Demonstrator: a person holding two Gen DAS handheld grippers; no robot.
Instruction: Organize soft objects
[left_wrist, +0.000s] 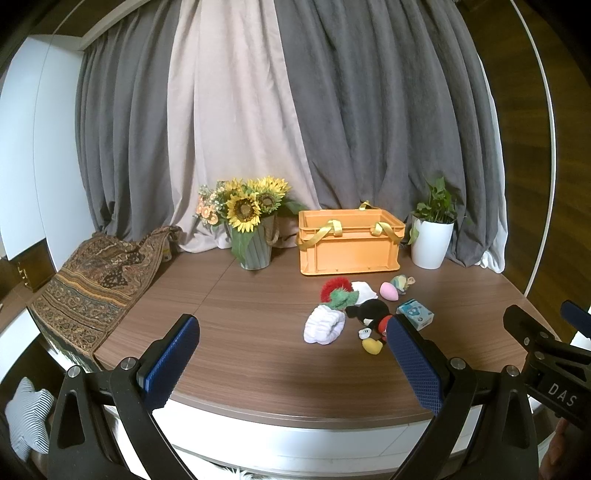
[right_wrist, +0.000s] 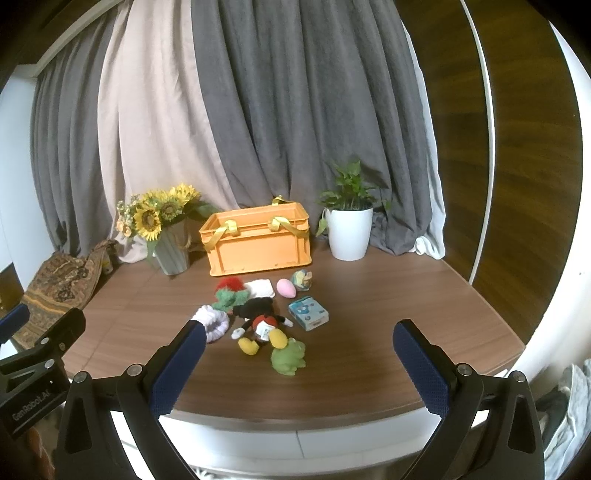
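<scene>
Both grippers, left (left_wrist: 291, 354) and right (right_wrist: 299, 354), gape wide (empty, apparently) above the table (right_wrist: 369, 332) edge.

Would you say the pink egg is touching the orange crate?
Apart. The right wrist view shows bare table between the pink egg and the orange crate.

The orange plastic crate (right_wrist: 258, 242) sits mid-frame at the back of the brown wooden table (right_wrist: 388, 302), between the sunflower vase (right_wrist: 170, 251) (left) and the white potted plant (right_wrist: 349, 232) (right). Below it lies the black mouse plush toy (right_wrist: 258, 319), the green frog toy (right_wrist: 290, 356) lowest.
</scene>
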